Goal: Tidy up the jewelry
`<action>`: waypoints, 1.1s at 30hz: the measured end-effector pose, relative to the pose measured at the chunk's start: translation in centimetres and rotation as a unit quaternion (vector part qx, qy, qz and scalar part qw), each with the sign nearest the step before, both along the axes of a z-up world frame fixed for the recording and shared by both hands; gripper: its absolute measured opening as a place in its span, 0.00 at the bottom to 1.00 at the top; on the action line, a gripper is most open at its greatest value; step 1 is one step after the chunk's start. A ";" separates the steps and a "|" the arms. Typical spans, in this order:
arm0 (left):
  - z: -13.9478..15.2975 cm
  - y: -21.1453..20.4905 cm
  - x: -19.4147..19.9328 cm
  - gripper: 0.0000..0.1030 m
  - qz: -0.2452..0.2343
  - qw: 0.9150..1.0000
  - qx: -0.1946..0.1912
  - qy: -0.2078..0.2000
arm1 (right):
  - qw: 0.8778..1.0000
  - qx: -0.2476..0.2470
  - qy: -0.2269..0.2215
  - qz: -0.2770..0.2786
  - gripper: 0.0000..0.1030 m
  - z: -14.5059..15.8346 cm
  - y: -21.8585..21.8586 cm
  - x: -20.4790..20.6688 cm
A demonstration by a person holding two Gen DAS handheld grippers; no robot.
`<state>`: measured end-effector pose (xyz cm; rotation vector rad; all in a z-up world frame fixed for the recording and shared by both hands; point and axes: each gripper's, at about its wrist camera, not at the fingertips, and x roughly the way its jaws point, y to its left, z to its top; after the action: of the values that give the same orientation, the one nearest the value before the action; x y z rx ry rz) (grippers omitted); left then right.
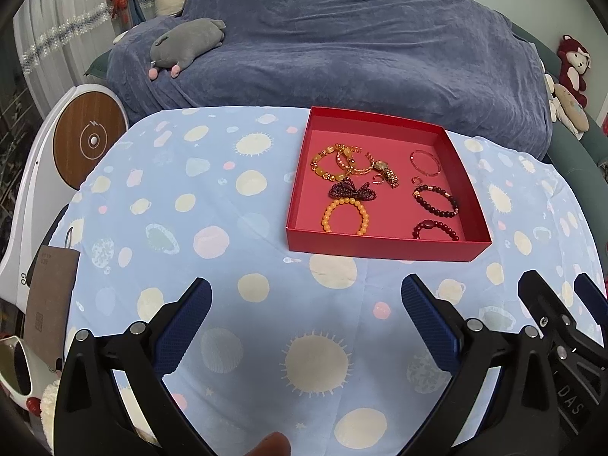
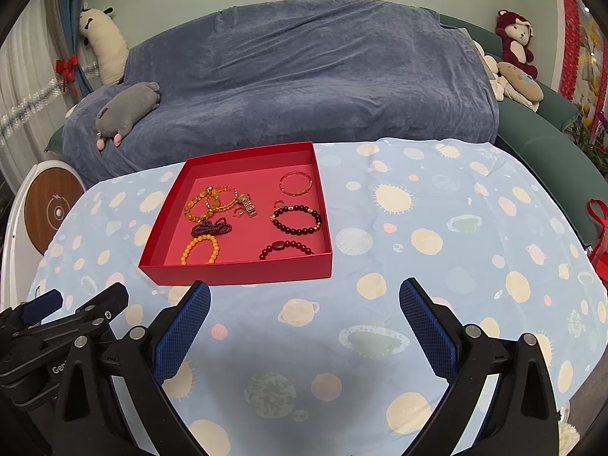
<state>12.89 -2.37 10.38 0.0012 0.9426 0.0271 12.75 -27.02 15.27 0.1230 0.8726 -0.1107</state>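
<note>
Jewelry lies all inside the red box [image 1: 383,245] on the table [image 1: 228,228]: orange bead bracelet [image 1: 345,216], gold watch [image 1: 387,173], dark bead bracelets [image 1: 436,198]. Behind the box stands a sofa under a blue cover [image 1: 342,49] with a grey plush toy [image 1: 186,43]. Nothing lies between box and tools. Left tool [image 1: 306,304] and right tool [image 2: 304,304] are both wide open and empty, near the box. The brown paper bag [image 1: 49,296], left of the box, has writing too small to read.
</note>
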 end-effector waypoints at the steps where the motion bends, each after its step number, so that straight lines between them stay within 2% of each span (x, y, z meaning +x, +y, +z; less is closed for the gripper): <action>1: 0.0 -0.1 0.1 0.93 -0.001 1.000 0.001 0.000 | 1.000 -0.001 0.000 -0.001 0.93 0.0 0.0 0.0; 33: 0.7 -0.1 0.3 0.93 0.010 1.000 0.004 -0.016 | 1.000 -0.012 0.000 0.001 0.93 0.2 0.1 0.2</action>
<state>13.22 -2.49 11.04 -0.0008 0.9109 0.0497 12.99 -26.87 15.43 0.0991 0.8702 -0.1191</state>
